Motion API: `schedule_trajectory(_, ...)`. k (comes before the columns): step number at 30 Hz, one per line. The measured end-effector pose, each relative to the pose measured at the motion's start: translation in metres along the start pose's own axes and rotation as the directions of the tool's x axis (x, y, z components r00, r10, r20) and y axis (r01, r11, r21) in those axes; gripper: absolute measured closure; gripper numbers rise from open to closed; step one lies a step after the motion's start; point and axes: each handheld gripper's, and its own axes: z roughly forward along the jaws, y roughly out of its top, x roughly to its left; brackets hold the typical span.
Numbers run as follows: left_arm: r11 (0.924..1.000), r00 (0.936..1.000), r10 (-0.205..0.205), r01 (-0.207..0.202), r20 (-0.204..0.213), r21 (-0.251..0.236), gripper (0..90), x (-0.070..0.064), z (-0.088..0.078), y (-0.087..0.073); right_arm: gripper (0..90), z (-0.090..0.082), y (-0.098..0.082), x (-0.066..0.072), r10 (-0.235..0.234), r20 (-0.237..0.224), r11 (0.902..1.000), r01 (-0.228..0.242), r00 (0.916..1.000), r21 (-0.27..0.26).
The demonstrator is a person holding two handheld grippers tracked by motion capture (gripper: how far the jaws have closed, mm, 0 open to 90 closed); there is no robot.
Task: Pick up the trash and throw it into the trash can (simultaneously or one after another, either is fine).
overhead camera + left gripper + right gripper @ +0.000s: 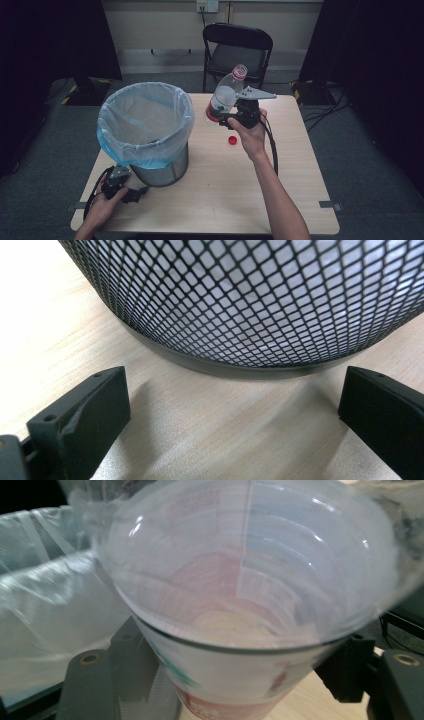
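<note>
A clear plastic bottle point(226, 95) with a red label and a red top hangs tilted above the table, its lower part clamped in my right gripper point(220, 118). The right gripper view looks up along the bottle point(240, 595), with my right gripper point(235, 680) shut on its labelled body. A black mesh bin point(161, 170) with a pale blue liner point(145, 120) stands on the left of the table. My left gripper point(136, 194) rests low at the bin's near side. In its own view the left gripper point(235, 420) is open, jaws wide apart before the mesh wall point(240, 300).
A small red cap point(232, 140) lies on the wooden table point(225, 190) below the held bottle. A black folding chair point(237, 50) stands behind the table's far edge. Cables run over the floor at the right.
</note>
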Motion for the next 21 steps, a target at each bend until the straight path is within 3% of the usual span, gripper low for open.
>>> schedule_trajectory(9, 1.0000, 1.0000, 0.001, -0.001, 0.000, 0.000, 0.0, 0.000, 0.000, 0.000, 29.7, -0.006, 0.020, 0.009, -0.018, -0.003, 0.9974, 0.017, 0.9998, -0.069)
schedule_trajectory(21, 1.0000, 1.0000, 0.000, 0.000, 0.001, 0.000, 0.0, 0.000, 0.000, 0.000, 29.8, -0.016, 0.040, 0.013, -0.016, 0.005, 0.9869, 0.016, 0.9999, -0.161)
